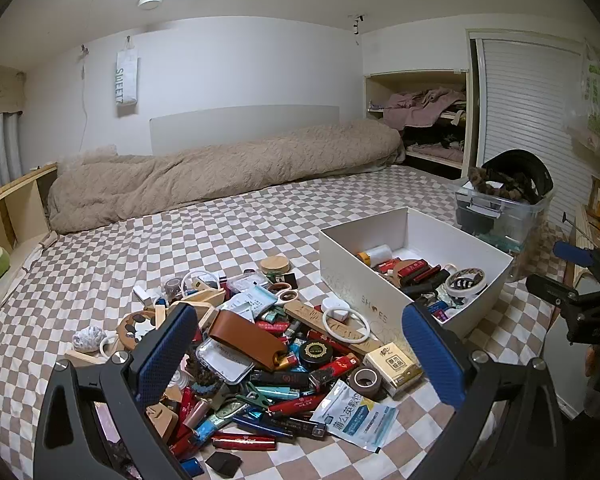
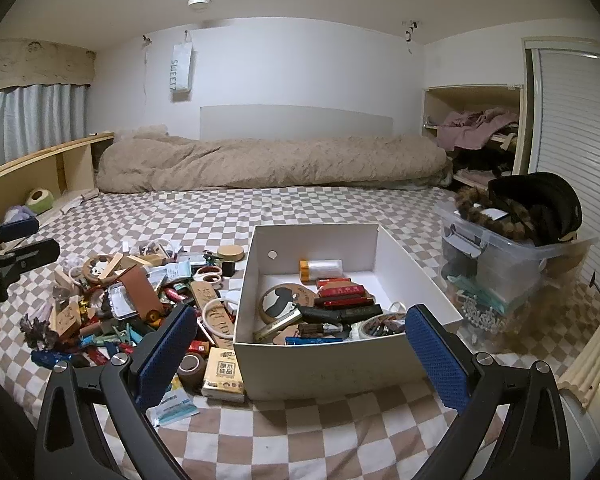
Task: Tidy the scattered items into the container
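Clutter [image 1: 260, 352] ahead of the empty, spread left gripper [image 1: 300, 360] looks light and rigid; the brown leather case [image 1: 246, 338], likely slick, suits a mid-body pinch, right gripper [image 2: 300, 356] likewise open before the white box [image 2: 320, 364].

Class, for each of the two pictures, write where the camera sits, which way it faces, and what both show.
Left wrist: on the left tool, above the pile of clutter, facing the rolled blanket; the right tool shows at the right edge.
Right wrist: on the right tool, over the white box, facing likewise; the left tool shows at the left edge.
Shared: pile, box, checked bedsheet.
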`<state>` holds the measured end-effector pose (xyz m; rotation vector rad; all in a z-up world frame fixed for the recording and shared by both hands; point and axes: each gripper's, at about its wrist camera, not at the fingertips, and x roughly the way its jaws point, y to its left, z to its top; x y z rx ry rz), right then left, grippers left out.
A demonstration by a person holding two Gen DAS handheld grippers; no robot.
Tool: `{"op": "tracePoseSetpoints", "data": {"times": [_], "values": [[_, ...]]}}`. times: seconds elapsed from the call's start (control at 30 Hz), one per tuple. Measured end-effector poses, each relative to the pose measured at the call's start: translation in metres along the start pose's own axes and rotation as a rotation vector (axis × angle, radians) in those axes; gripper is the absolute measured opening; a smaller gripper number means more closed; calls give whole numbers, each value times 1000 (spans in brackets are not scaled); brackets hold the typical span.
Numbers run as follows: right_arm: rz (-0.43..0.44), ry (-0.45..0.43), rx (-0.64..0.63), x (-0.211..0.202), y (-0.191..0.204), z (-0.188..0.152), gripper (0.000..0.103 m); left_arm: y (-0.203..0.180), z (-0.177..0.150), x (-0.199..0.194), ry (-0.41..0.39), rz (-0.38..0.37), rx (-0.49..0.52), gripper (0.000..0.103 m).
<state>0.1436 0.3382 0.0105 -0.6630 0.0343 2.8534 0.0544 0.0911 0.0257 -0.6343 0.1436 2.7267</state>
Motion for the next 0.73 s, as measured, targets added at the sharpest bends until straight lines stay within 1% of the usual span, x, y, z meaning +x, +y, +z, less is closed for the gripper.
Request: {"op": "tracePoseSetpoints", "data": {"times": [0.73], "values": [[1,11,-6,0,4,-2,103,-1,0,-3,3,-5,-4,103]]}}
